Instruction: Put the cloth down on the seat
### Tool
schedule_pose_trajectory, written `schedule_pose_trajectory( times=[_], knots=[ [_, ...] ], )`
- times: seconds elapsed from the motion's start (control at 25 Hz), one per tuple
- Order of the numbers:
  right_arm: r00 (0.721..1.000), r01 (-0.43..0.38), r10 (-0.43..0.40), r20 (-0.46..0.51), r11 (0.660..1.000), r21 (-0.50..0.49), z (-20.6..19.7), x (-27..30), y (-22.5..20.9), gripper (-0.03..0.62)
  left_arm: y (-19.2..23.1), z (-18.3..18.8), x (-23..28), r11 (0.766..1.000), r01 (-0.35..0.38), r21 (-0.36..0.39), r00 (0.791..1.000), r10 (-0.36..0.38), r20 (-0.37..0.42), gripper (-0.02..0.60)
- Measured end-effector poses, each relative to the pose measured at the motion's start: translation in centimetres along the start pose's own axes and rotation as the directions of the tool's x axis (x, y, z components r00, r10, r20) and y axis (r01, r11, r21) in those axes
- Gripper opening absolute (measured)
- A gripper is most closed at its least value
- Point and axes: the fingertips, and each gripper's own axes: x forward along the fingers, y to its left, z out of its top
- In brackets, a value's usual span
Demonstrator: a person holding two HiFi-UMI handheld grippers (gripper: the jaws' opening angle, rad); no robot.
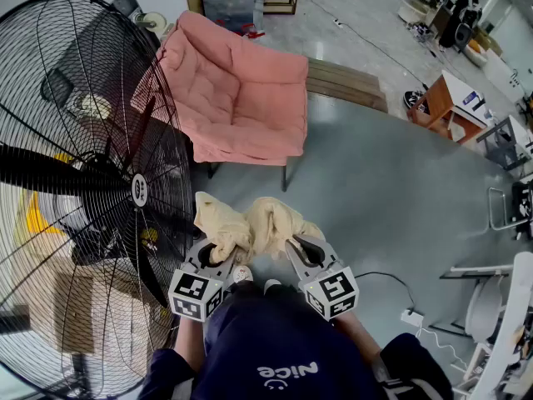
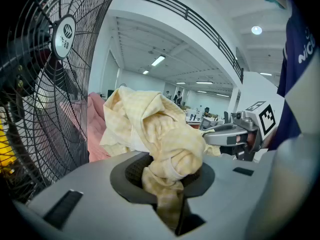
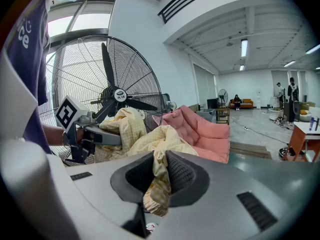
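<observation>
Head view: left tongs [image 1: 220, 253] and right tongs [image 1: 293, 248] side by side, tilted down; both clamp the cloth [image 1: 268, 222].

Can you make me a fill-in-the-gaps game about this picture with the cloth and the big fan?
1. The cloth, pinched by the left tongs and the right tongs, is coloured ___.
2. The padded chair ahead of the person is coloured ___.
3. The big black fan stands on the person's ___ side.

Missing words: yellow; pink; left.
</observation>
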Motion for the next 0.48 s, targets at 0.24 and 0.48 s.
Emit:
schedule_pose_trajectory(
  times=[0.24,0.48],
  knots=[
    [0.999,0.03,-0.03,-0.01,0.999,0.018,-0.3,0.1,0.5,0.078,-0.9,-0.2,-0.2,0.999,0.038,0.031,0.999,-0.038,-0.008,0.104],
    [0.999,0.05,-0.05,-0.002,0.998,0.023,-0.7,-1.3,0.9,0.078,-2.2,-0.6,-0.8,0.998,0.045,0.037,0.999,-0.044,-0.006,0.104]
  ],
)
